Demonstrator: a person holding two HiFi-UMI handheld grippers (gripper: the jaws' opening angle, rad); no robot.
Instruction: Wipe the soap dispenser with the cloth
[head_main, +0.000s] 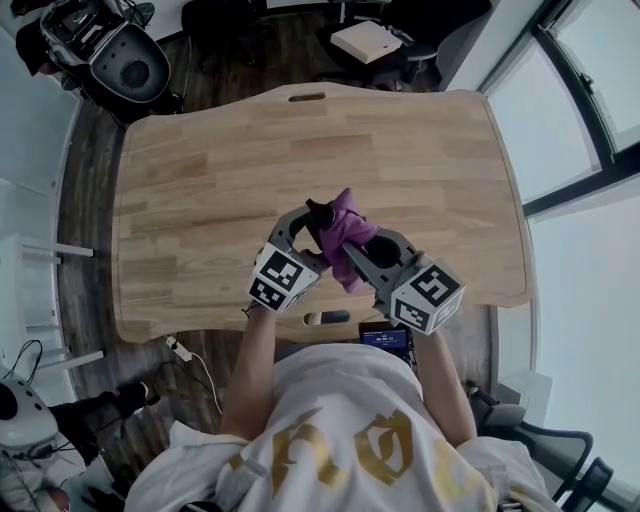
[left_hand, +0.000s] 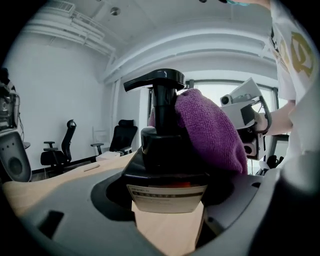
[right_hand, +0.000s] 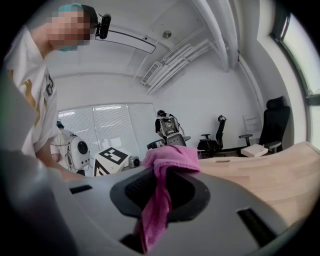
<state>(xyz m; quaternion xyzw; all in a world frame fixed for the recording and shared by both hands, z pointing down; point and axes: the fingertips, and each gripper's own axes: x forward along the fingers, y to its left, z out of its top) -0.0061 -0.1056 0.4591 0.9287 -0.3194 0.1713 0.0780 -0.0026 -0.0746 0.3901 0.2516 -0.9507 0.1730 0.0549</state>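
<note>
The left gripper has its jaws closed around the dark body of the soap dispenser, clamping it just under the shoulder. This leaves the pump head and neck exposed above the jaws, probably so the bottle stays steady while its upper parts can be reached. The right gripper is pinched shut on the purple cloth. A bunched fold rises above its jaws and a tail hangs down between them, so the bunch serves as a pad. That pad is pressed against the side of the pump neck and shoulder, on the side away from the spout, and wraps partly around it. The two grippers face each other closely over the near part of the wooden surface, just ahead of the person's body, which puts the bottle and cloth right under the head camera. The views do not settle whether the bottle's base rests on the surface or is lifted off it. The wipe looks to be under way on the upper part, with the lower body and label likely not yet reached.
</note>
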